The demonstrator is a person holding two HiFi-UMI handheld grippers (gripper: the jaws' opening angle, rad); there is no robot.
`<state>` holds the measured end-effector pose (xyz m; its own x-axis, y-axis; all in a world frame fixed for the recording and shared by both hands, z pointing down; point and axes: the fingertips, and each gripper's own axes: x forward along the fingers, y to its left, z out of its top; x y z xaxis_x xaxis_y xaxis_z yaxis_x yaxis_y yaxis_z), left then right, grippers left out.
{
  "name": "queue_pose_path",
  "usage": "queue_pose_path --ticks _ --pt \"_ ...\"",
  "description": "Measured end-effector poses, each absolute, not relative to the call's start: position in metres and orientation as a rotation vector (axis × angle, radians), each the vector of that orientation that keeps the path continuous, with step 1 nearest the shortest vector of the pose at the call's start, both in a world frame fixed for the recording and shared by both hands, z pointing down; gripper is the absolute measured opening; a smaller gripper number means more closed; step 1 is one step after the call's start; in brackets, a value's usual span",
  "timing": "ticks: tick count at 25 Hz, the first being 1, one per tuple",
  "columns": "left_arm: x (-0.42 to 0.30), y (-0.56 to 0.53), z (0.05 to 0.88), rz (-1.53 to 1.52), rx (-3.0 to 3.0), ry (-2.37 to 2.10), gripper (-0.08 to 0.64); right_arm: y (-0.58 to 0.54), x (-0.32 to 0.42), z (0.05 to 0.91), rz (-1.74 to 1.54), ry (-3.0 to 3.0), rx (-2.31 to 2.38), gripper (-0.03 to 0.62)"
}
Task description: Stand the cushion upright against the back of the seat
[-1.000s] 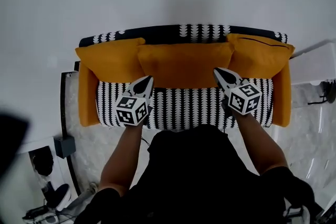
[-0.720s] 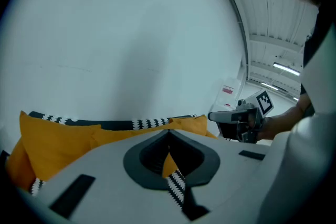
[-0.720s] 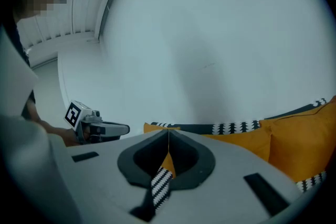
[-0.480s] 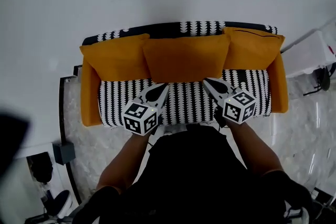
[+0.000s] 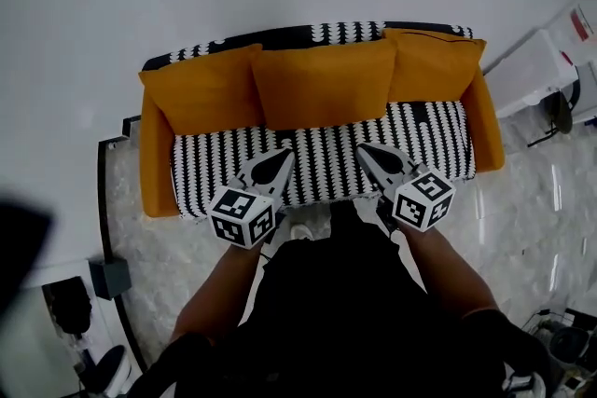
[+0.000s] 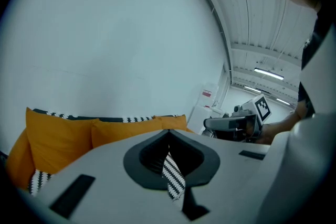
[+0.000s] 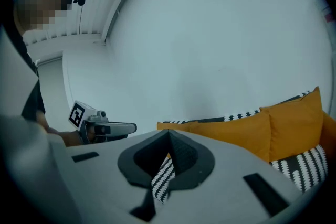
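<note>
Three orange cushions stand upright along the back of the black-and-white patterned sofa: left (image 5: 201, 90), middle (image 5: 322, 84), right (image 5: 434, 65). The striped seat (image 5: 317, 144) in front of them is bare. My left gripper (image 5: 281, 157) hovers over the seat's front left of centre, jaws shut and empty. My right gripper (image 5: 363, 149) hovers over the front right of centre, also shut and empty. In the left gripper view the closed jaws (image 6: 169, 136) point at the cushions (image 6: 60, 136). The right gripper view shows its closed jaws (image 7: 169, 135) and cushions (image 7: 239, 131).
The sofa backs onto a white wall, with orange armrests (image 5: 154, 168) at both ends. A white cabinet (image 5: 541, 70) stands to the right. A dark box (image 5: 110, 277) sits on the marble floor at the left. The person's body fills the lower middle.
Both grippers drew back from the middle cushion's lower corners toward the front edge of the seat. The cushion stays leaning on the backrest.
</note>
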<state>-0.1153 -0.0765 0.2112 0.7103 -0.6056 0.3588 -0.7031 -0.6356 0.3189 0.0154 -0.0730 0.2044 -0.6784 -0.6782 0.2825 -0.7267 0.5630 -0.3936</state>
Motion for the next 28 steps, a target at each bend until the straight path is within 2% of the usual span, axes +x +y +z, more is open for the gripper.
queue_pose_path --ticks 7,15,28 --pt "-0.113 -0.031 0.211 0.331 2.518 -0.952 0.017 -0.029 0.017 0.187 0.647 -2.686 1.283 0.035" --pt "-0.103 -0.026 0.200 0.328 2.517 -1.016 0.017 -0.033 0.028 0.177 0.616 -2.724 1.223 0.035" --pt "-0.039 -0.036 0.183 0.301 2.514 -1.078 0.017 -0.041 0.093 0.165 0.586 -2.724 1.130 0.035"
